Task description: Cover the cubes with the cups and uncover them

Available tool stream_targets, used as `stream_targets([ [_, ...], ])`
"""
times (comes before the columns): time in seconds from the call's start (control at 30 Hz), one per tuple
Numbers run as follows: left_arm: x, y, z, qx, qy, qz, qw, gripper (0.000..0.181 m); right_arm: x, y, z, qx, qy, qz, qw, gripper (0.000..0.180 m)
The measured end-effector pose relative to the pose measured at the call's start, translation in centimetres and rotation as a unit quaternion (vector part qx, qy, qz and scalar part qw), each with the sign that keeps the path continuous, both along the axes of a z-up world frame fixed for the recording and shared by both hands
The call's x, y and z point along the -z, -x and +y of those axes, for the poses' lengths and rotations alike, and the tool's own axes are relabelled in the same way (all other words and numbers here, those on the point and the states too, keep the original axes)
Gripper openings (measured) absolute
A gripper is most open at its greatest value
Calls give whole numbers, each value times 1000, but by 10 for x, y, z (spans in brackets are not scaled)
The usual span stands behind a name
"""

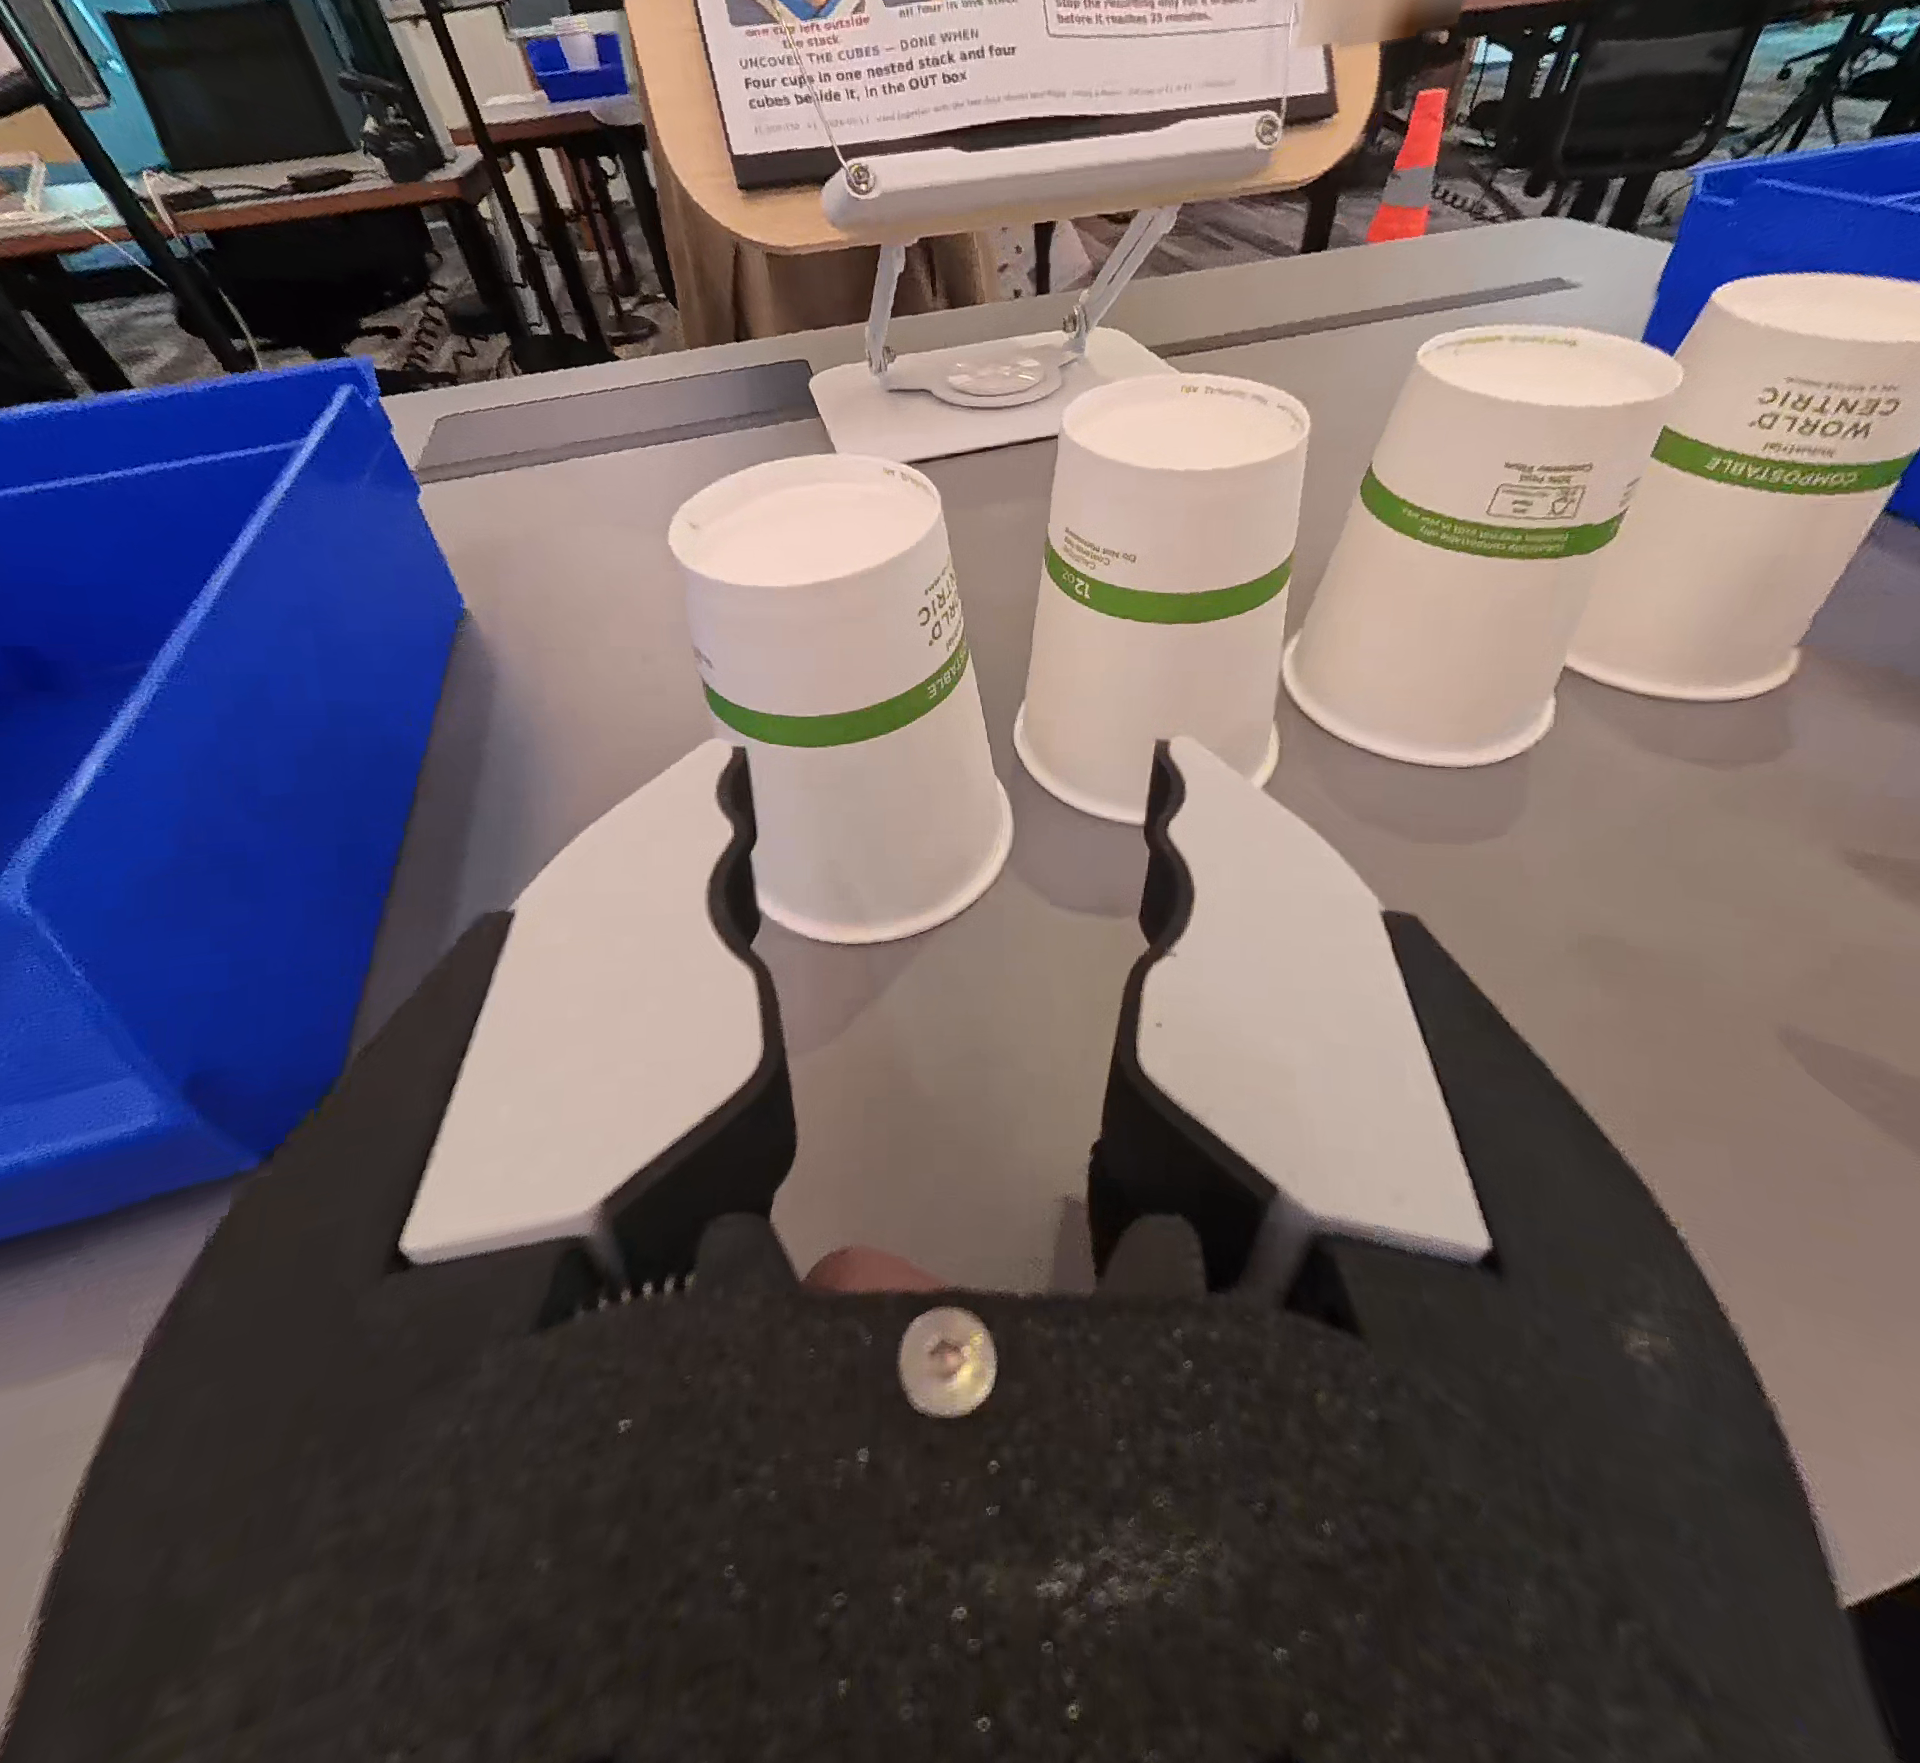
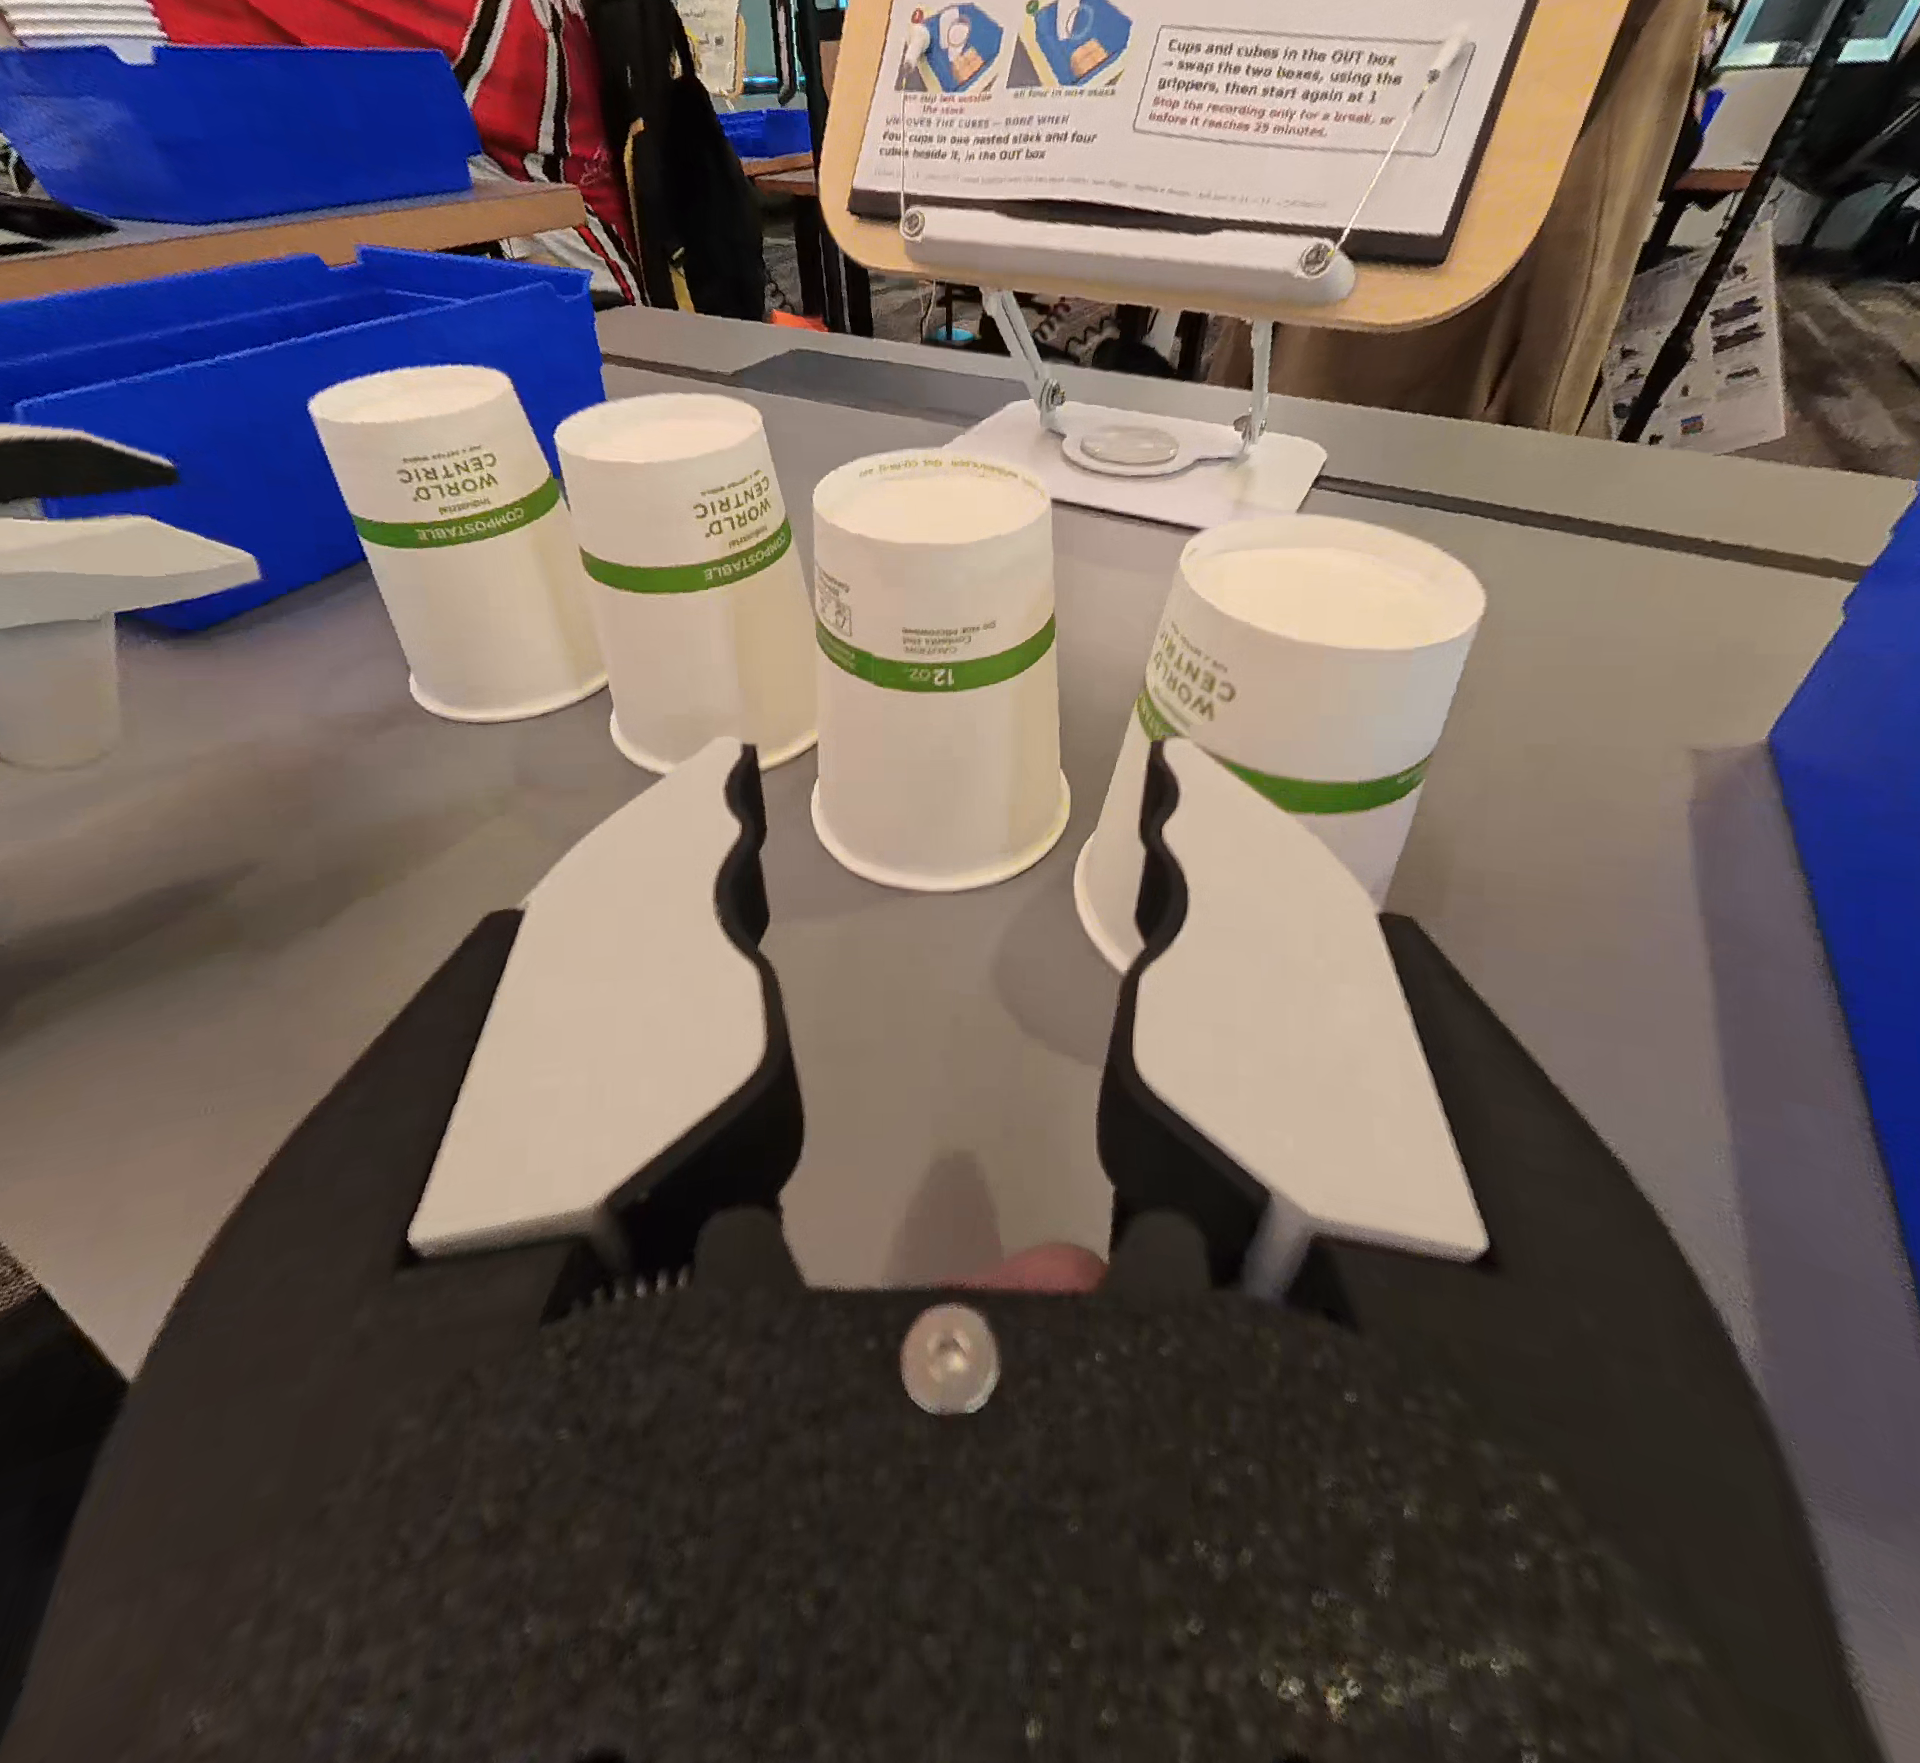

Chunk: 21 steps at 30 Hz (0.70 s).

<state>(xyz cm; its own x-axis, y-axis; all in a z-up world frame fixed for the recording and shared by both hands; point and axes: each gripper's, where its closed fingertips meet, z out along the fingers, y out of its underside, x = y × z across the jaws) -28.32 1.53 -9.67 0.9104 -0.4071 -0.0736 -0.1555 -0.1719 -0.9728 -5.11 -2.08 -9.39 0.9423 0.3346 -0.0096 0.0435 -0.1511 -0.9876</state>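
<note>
- Four white paper cups with green bands, all mouth-down on the grey desk (image 1: 1558, 934), in a row running from left to right.
- From the left wrist view: leftmost cup (image 1: 831, 705) nearest, second cup (image 1: 1164, 601) just beside it, third cup (image 1: 1465, 539) next, rightmost cup (image 1: 1766, 477) close to the desk's right edge, touching or nearly touching the third.
- Cubes out of sight; cannot tell whether any sit under the cups.
- Left gripper (image 1: 945, 778) released, jaws spread wide, hovering over bare desk just short of the leftmost cup, gripping nothing.
- Right gripper (image 2: 951, 778) likewise spread and empty, aimed at the gap between the third cup (image 2: 935, 674) and the rightmost cup (image 2: 1299, 705); right finger overlapping the rightmost cup in the view, contact unclear.
- Blue bin (image 1: 208, 778) at the desk's left edge, beside the leftmost cup.
- Second blue bin (image 1: 1787, 227) at the right edge, behind the rightmost cup.
- Instruction sheet on a wooden board (image 1: 997, 51) with a white stand, at the desk's far edge behind the row.
- Left gripper's fingertips (image 2: 114, 560) showing at the left border of the right wrist view.
</note>
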Motion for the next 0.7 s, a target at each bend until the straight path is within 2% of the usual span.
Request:
stream_targets([
  [0.23,-8,-1,-11,-7,-14,-1,1000,70,6,-8,-9,17,0,19,1000,69],
  [0.7,18,-21,-12,3,25,1,1000,71,4,-19,-17,19,-2,8,1000,69],
])
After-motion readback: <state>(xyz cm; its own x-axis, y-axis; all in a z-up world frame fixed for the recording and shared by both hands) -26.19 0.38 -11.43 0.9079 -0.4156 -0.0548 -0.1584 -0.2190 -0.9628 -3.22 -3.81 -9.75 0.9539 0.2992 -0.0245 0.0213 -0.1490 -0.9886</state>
